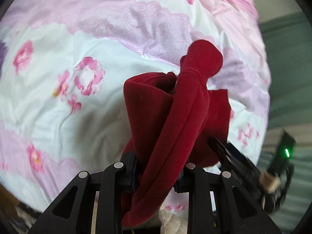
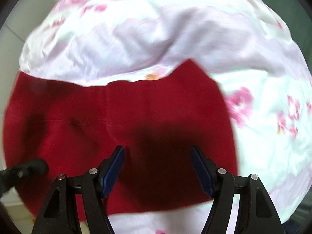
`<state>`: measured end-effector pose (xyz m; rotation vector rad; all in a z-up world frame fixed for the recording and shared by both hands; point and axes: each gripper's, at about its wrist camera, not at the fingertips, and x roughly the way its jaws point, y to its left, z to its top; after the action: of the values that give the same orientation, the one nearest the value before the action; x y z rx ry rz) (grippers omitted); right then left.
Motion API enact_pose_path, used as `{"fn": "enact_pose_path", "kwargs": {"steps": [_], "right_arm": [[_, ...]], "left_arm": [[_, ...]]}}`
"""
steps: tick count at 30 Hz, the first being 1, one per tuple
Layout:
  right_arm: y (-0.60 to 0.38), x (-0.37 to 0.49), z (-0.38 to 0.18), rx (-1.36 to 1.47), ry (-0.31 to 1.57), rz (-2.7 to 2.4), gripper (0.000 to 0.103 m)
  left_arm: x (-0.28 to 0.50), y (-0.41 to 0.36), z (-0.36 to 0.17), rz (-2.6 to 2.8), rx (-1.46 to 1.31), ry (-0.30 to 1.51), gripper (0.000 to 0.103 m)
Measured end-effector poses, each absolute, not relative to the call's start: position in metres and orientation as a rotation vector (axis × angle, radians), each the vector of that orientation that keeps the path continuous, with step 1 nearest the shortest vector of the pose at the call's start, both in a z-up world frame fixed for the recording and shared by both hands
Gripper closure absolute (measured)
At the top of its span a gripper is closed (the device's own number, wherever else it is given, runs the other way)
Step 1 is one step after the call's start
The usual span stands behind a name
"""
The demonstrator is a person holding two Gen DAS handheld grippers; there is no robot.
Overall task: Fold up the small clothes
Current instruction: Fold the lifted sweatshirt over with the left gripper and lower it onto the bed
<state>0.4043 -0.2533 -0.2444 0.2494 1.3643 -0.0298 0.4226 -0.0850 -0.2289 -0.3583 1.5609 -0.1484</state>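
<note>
Right wrist view is filled mostly by a bedspread [image 2: 175,39], white and lilac with pink flowers, rumpled and blurred. On it, lower left, lies the red garment [image 2: 136,113], a soft fleecy piece spread fairly flat with a seam running across it; one upper corner stands up in a point. The right tool [image 2: 158,167] hangs above the cloth with its blue-padded fingers [image 2: 114,167] well apart, and nothing is between them (a dark shadow sits on the red fabric just beyond). At the lower left edge a black part of the other tool reaches in.

Left wrist view shows the same bedspread [image 1: 68,68] below, with the garment [image 1: 175,107] bunched into a thick roll and lifted clear of it. The left tool [image 1: 158,177] is clamped on that red roll, which passes between its fingers and hangs down behind. To the right, blurred, is the right tool [image 1: 234,156], beside a small green light [image 1: 286,153]. No containers are visible.
</note>
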Motion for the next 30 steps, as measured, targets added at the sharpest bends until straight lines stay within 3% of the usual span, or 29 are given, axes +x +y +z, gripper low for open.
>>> {"fn": "enact_pose_path", "kwargs": {"steps": [9,21,23,25,27,30], "right_arm": [[-0.350,0.356,-0.221,0.265,1.350,-0.058,0.033],[-0.436,0.346,-0.254,0.311,1.366,-0.055,0.033],[-0.447,0.347,-0.259,0.316,1.372,-0.058,0.033],[-0.454,0.347,-0.261,0.316,1.377,-0.061,0.033],[-0.460,0.347,-0.264,0.316,1.381,-0.061,0.033],[-0.465,0.346,-0.266,0.313,1.386,-0.055,0.033]], "left_arm": [[0.418,-0.175,-0.219,0.002,-0.238,1.520,0.076],[0.425,-0.289,-0.258,0.093,-0.105,1.563,0.075],[0.424,-0.298,-0.266,0.076,-0.105,1.579,0.071],[0.424,-0.304,-0.277,0.010,-0.142,1.606,0.053],[0.424,-0.307,-0.282,-0.057,-0.190,1.625,0.041],[0.425,-0.303,-0.275,-0.106,-0.241,1.600,0.035]]}}
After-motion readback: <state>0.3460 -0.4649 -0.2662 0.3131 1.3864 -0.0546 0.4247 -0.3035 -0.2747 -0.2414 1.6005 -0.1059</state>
